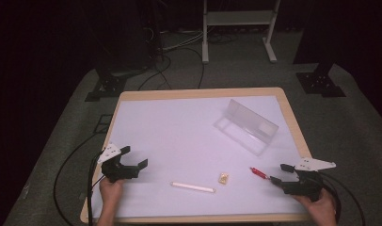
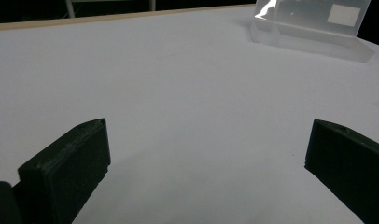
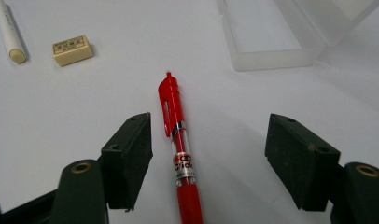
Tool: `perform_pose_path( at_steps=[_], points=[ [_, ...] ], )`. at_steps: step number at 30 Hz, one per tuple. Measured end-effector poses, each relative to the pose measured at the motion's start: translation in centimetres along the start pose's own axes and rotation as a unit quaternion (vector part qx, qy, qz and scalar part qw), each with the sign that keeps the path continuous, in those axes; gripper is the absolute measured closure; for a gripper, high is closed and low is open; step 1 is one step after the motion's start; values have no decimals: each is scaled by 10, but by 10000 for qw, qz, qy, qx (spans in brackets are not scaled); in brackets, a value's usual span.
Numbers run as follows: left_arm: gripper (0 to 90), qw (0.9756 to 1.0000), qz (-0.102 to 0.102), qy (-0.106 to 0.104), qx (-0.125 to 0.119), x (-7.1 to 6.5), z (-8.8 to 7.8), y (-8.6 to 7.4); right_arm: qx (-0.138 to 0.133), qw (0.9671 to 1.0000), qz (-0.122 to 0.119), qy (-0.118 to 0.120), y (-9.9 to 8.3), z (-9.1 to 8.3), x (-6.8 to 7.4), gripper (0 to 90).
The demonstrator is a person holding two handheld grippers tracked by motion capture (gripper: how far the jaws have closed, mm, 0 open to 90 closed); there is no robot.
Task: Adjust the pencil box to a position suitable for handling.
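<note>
The pen lies between the right claw's jaws, eraser left, box beyond.

High view: fixed above the near edge of the table, facing forward and down; whole top in frame, floor and stands beyond. Left gripper view: low, close over the near-left surface, looking far-right across bare table toward the clear box. Right gripper view: close above the near-right surface, angled down, looking leftward along the red pen, eraser to the side. Shared across all three: the clear box.
</note>
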State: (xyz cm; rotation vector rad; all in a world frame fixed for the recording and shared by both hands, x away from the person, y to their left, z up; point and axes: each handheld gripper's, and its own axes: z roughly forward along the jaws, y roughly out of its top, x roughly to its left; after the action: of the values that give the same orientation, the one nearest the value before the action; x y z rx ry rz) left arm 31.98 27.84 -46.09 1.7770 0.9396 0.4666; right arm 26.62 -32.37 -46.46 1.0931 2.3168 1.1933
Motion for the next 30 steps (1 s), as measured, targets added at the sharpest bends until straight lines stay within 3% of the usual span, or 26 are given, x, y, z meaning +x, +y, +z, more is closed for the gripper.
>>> perform_pose_path(
  at_steps=[13, 30],
  points=[
    [0, 10000, 56, -5, 11, -2, -1, 0, -87, 9997, -220, -40, 21, -7, -1, 303],
    [0, 10000, 51, -11, 16, -2, -1, 0, 111, 9975, -673, 207, 71, 18, 7, 287]
  ],
)
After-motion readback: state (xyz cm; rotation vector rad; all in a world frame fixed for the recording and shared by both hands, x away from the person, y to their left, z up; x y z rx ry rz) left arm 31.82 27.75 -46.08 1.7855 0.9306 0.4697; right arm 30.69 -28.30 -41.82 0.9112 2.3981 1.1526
